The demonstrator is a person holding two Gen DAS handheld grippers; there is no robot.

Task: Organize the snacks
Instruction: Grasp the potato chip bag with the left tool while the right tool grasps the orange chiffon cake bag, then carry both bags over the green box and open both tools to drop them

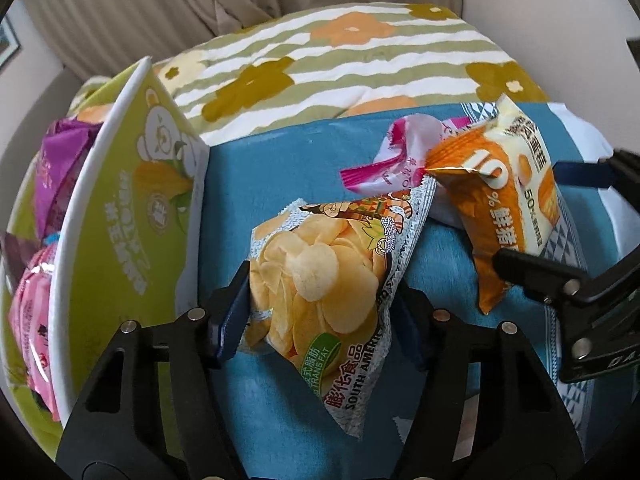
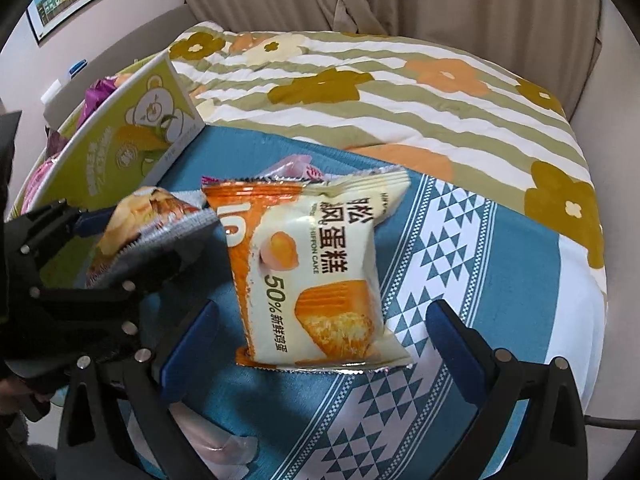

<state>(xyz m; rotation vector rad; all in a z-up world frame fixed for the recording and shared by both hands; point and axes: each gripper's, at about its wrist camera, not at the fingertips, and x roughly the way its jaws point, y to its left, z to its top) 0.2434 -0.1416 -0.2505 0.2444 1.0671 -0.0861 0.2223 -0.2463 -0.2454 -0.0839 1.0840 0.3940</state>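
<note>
Left wrist view takes in the widest ground first: a flowered, striped quilt [image 1: 320, 64] at the back, and on it a blue patterned cloth [image 1: 280, 168] where the loose snacks lie. At the left stands a green carton [image 1: 132, 216] with a bear printed on its side — already holding pink and purple packets [image 1: 52, 168], so part of the sorting looks done.

Three packets remain outside it, by my count. A chiffon cake packet [image 2: 320, 272], orange and cream, lies flat on the cloth between the wide-apart fingers of the right gripper [image 2: 320, 344], which touch nothing. A crumpled pink wrapper [image 1: 394, 156] lies behind it, partly covered.

Nearest the carton is the chips bag [image 1: 324, 280]. The left gripper [image 1: 320, 308] has its blue pads pressed against the bag's two sides, jaws closed in on it — a grip, as far as I can judge.

What is left: carry the chips into the carton, then the cake, then the pink wrapper.
</note>
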